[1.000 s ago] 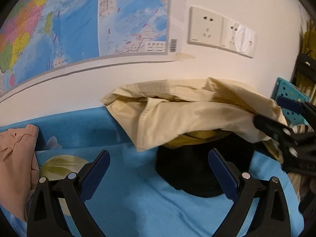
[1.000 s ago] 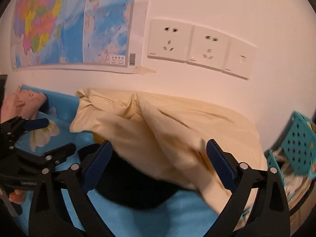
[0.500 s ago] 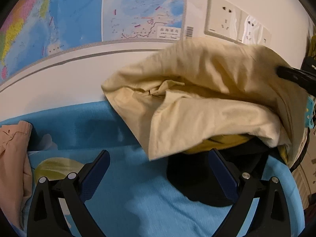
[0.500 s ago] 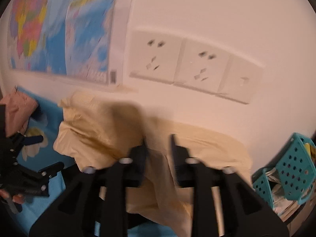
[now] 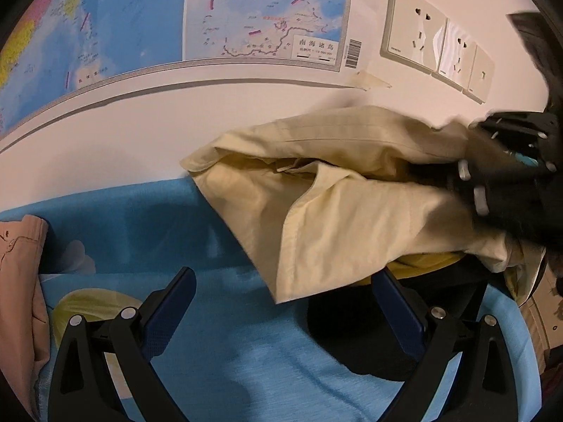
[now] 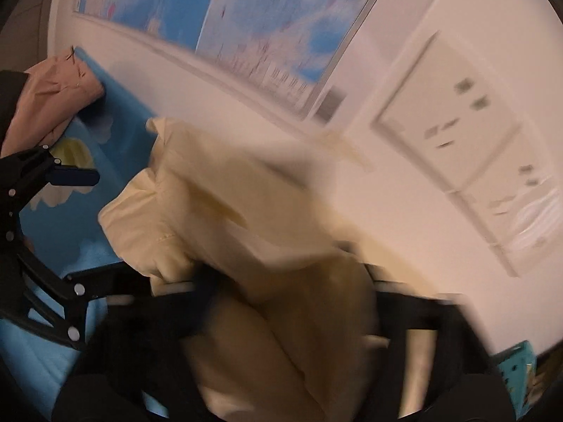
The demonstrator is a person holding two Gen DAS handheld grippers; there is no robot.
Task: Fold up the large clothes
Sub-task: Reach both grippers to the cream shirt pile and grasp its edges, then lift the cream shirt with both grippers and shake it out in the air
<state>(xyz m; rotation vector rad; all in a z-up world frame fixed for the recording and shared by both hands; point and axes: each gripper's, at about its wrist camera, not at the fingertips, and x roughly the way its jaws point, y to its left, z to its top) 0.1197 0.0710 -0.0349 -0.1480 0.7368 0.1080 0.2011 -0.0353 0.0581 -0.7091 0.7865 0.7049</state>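
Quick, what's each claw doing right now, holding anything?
Left claw: open, empty.
Right claw: has just been closing, clamped on the cream shirt.

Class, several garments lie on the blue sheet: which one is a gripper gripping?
The pale yellow garment: the right gripper is shut on its cloth. The pink garment and black garment lie untouched.

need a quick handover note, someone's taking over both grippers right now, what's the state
Right gripper: jaws have just been closing; shut on the cream garment, gripping its right side.
Left gripper: open, empty, hovering over the blue sheet just in front of the garment.
Cream garment: bunched against the wall, draped over a black item with something yellow under it. A pink garment lies at far left.
Done: garment grasped on one side.
Left: pull it clear, spread it flat, fold. No fold made yet.
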